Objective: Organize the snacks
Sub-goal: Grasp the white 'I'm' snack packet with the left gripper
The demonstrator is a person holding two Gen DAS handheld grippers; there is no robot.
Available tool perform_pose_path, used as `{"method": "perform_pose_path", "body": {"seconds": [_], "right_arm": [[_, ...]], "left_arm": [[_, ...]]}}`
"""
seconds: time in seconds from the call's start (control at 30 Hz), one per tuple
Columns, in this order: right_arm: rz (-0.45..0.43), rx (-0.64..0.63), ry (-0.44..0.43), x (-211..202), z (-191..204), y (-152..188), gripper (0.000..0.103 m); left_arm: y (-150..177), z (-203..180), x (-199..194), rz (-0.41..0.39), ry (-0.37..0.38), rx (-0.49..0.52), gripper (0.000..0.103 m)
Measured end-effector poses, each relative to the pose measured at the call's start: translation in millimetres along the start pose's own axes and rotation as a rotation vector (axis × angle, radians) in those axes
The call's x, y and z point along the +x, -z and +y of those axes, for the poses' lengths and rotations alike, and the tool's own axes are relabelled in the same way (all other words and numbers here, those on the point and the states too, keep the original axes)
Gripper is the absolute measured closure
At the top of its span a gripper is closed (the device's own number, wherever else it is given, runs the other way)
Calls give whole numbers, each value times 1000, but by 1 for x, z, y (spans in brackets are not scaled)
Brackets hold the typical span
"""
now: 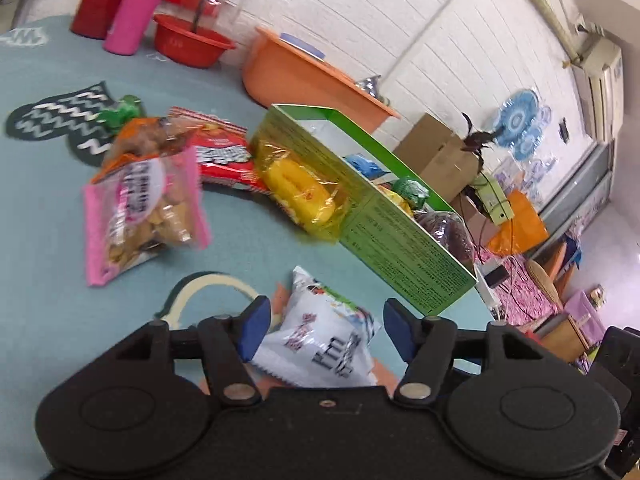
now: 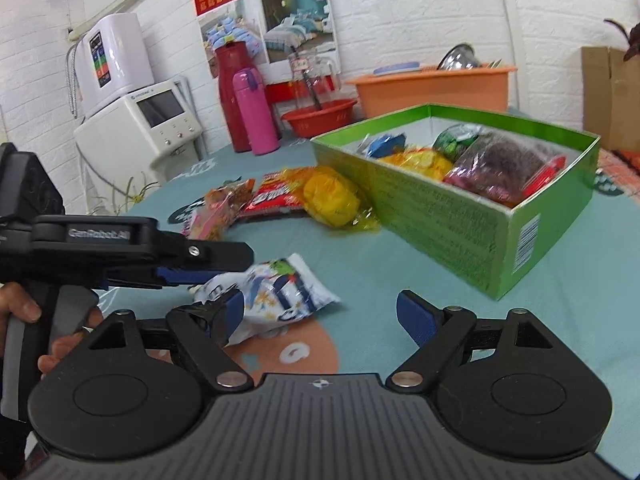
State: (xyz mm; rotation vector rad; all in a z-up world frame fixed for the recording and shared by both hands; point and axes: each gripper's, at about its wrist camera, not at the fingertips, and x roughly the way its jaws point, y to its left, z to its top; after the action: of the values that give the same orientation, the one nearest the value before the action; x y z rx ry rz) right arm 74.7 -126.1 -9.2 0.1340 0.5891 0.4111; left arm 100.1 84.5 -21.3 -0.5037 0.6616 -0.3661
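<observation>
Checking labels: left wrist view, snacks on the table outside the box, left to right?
pink-edged biscuit bag → red snack packet → yellow candy pack leaning on the green box. White packet sits nearer, between the open left tongs.

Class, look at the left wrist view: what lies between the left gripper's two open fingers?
The white snack packet lies between the left gripper's fingers, on the teal tablecloth; the fingers have not closed on it.
</observation>
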Motion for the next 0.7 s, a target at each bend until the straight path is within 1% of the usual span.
{"method": "perform_pose_path", "body": {"seconds": [0.1, 0.2, 0.27, 0.3, 0.33, 0.37, 0.47, 0.5, 0.53, 0.57, 0.7], "right_arm": [[44, 30, -73, 6, 4, 3, 0], [79, 65, -143, 12, 11, 8, 0], [81, 55, -142, 12, 16, 11, 0], [83, 47, -131, 12, 17, 11, 0], [86, 42, -123, 11, 17, 11, 0], [89, 41, -118, 10, 17, 11, 0], [86, 50, -112, 9, 12, 9, 0], [87, 48, -106, 10, 12, 9, 0], [88, 48, -102, 11, 11, 9, 0], [88, 50, -102, 12, 11, 9, 0], [83, 57, -108, 15, 10, 8, 0]], "left_arm": [[3, 9, -4, -8, -7, -57, 0], [5, 17, 0, -2, 45, -140, 0], [7, 15, 3, 19, 89, -146, 0], [9, 11, 6, 56, 122, -123, 0], [10, 8, 7, 84, 159, -102, 15], [11, 6, 8, 95, 171, -97, 23], [9, 7, 7, 59, 125, -115, 16], [8, 9, 7, 42, 117, -137, 6], [6, 10, 8, 35, 117, -157, 0], [5, 11, 8, 34, 118, -165, 0], [7, 5, 13, 61, 108, -132, 0]]}}
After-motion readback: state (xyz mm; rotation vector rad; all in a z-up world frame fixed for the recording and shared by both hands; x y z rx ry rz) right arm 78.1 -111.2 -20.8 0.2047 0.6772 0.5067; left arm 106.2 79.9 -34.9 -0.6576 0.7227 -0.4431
